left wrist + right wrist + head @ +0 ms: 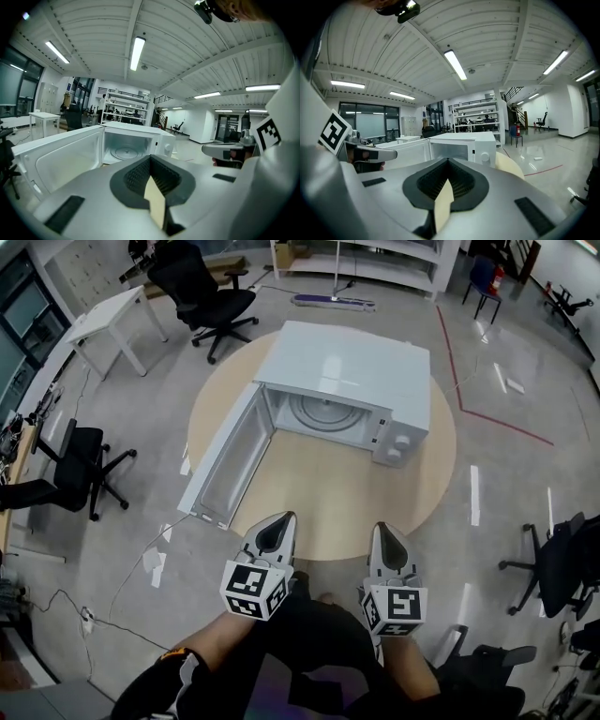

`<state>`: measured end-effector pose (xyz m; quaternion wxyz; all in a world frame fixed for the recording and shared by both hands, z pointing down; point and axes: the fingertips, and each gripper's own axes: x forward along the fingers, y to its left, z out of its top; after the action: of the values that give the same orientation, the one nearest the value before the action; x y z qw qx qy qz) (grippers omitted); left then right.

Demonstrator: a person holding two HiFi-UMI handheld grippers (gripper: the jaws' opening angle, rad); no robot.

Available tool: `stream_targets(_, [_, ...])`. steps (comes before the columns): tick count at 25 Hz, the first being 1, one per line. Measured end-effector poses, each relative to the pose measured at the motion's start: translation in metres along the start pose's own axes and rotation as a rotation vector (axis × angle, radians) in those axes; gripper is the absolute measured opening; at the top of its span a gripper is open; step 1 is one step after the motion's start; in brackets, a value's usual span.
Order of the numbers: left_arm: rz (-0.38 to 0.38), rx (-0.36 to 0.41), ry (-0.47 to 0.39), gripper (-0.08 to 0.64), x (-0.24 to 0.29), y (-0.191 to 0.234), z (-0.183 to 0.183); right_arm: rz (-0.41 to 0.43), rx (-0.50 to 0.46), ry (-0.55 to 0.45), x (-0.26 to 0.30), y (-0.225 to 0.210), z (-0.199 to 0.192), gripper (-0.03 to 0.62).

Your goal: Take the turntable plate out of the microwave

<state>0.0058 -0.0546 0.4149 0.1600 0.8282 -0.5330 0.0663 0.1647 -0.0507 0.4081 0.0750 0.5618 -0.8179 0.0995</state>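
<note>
Head view: round tan table, open microwave, grey floor; left gripper, right gripper jaws closed, empty.

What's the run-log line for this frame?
door: open | turntable plate: inside microwave | left gripper: shut, empty | right gripper: shut, empty

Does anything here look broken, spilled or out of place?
Nothing stands out. The microwave sits on the round table, its door swung wide open, and the plate lies flat inside. No spills or damage show.
</note>
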Motion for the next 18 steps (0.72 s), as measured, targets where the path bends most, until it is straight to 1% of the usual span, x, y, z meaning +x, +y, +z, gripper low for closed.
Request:
stream_targets(5, [-0.025,-0.035,-0.004,0.044,0.037,0.021,0.012,0.0,-0.016,0.017,0.034,0.003,0.011,0.015])
stream_targets(11, [-0.048,-0.084,-0.013,0.044,0.076,0.052,0.037,0.003,0.008,0.071,0.081,0.008,0.021,0.015])
stream_targets(15, [-0.048,-0.068,-0.013,0.044,0.101,0.075,0.048,-0.003,0.027,0.108,0.119,0.009,0.021,0.015])
stream_targets(18, [-0.036,-0.051,0.01,0.044,0.115,0.094,0.046,-0.011,0.033,0.135,0.146,0.013,0.017,0.015])
